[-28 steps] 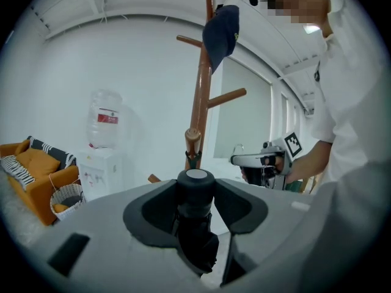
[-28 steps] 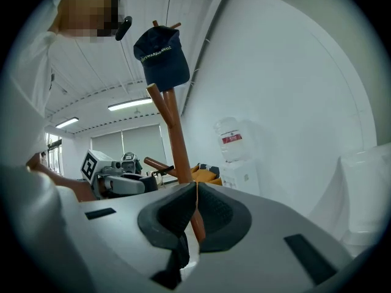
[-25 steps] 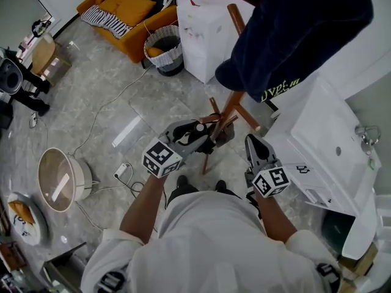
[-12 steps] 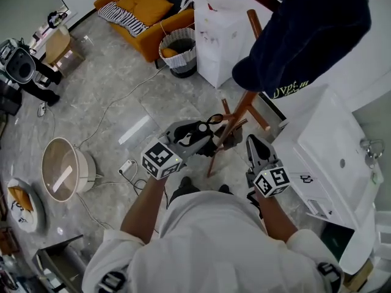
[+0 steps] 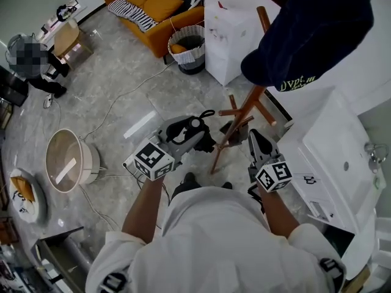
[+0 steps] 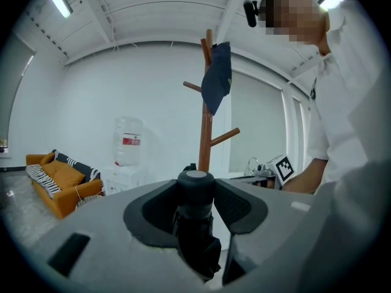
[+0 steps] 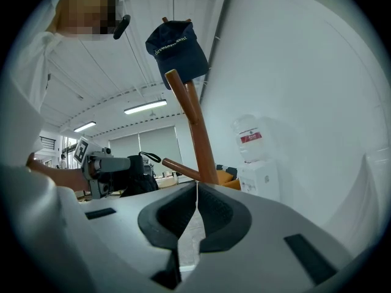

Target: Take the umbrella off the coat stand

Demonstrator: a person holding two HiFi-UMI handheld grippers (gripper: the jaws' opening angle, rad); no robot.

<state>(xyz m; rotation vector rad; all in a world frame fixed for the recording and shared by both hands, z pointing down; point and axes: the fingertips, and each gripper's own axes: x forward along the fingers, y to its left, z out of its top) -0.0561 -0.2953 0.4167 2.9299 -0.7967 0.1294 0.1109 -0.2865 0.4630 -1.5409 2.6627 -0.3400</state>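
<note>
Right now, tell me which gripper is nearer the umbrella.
Left. The left gripper clamps the umbrella; the right gripper, shut and empty, is across the coat stand from it.

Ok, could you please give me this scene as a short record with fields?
left gripper: shut on the folded black umbrella
right gripper: shut, nothing between its jaws
umbrella: beside the coat stand, its strap loop looks free of the pegs
coat stand: wooden, with a navy cap on its top
</note>
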